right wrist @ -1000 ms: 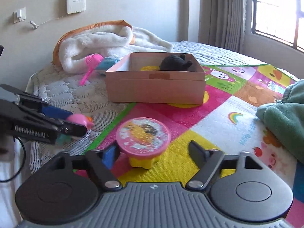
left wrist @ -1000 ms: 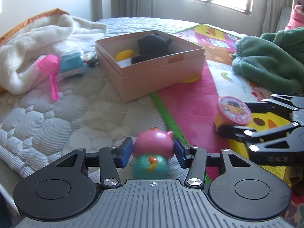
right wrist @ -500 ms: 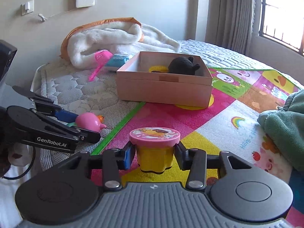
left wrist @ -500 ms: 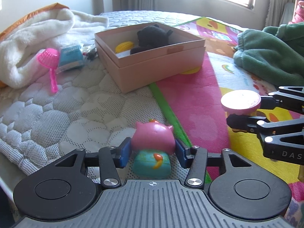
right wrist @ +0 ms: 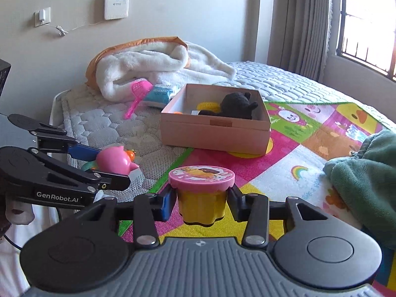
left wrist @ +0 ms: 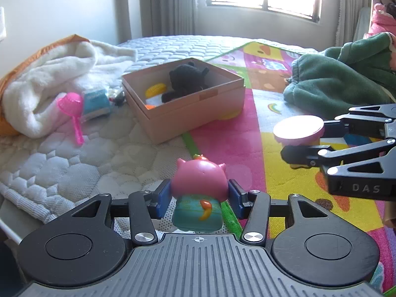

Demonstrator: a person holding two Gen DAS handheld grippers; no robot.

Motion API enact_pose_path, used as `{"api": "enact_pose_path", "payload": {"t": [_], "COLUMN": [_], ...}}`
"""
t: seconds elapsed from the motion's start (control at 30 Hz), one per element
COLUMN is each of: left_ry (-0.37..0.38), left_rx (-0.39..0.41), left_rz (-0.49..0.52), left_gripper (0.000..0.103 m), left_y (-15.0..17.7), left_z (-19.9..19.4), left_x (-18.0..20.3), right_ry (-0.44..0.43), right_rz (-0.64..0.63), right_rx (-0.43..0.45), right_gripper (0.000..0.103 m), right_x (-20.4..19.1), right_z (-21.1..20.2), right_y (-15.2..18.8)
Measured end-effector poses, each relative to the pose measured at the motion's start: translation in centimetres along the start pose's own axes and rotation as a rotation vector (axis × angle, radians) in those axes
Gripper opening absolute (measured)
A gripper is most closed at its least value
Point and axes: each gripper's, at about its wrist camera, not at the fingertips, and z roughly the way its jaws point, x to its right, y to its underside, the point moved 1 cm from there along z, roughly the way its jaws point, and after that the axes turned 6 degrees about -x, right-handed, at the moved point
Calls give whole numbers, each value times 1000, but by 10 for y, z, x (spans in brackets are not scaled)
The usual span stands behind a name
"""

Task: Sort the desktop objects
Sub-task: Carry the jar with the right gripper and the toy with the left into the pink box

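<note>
Sorting looks partway done: the box [right wrist: 215, 128] on the bed already holds a black plush [right wrist: 237, 105]. Left gripper [left wrist: 199, 195] fingers clamp the pig toy [left wrist: 199, 180], right gripper [right wrist: 201, 198] fingers clamp the yellow tub [right wrist: 201, 198]; both are lifted short of the box, while a pink scoop [left wrist: 71, 109] lies outside.

Pig toy [left wrist: 199, 178]: pink head, teal body, orange mark. Tub [right wrist: 201, 198]: yellow, pink lid with cartoon print. Box [left wrist: 198, 109]: beige; black plush [left wrist: 185, 79] seen inside. Play mat [left wrist: 247, 133]: multicoloured cartoon patches. Scoop [left wrist: 70, 106]: pink. Blanket [left wrist: 334, 84]: green.
</note>
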Motion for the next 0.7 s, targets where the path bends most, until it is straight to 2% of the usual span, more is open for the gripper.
{"api": "enact_pose_path", "payload": {"t": [0.2,0.5,0.6,0.7], "left_ry": [-19,-33,-41,-48], "left_rx": [7,33,79,170], "left_rz": [-5,-15,-30,-29], "left_gripper": [54,53,53,53], "left_y": [-14,-51,-73,-107], "left_z": [2,23,28,26], "left_x": [-2,-14,-21,-27], "right_ry": [-13,-53,-62,-85], "right_rz": [6,9,21,47], "right_rx": [16,39,76,147], "right_gripper": [44,44,44,44], "right_x": [3,19,31,50], "right_z": [-5,15,20,19], "right_y": [-8,-30,-55,-102]}}
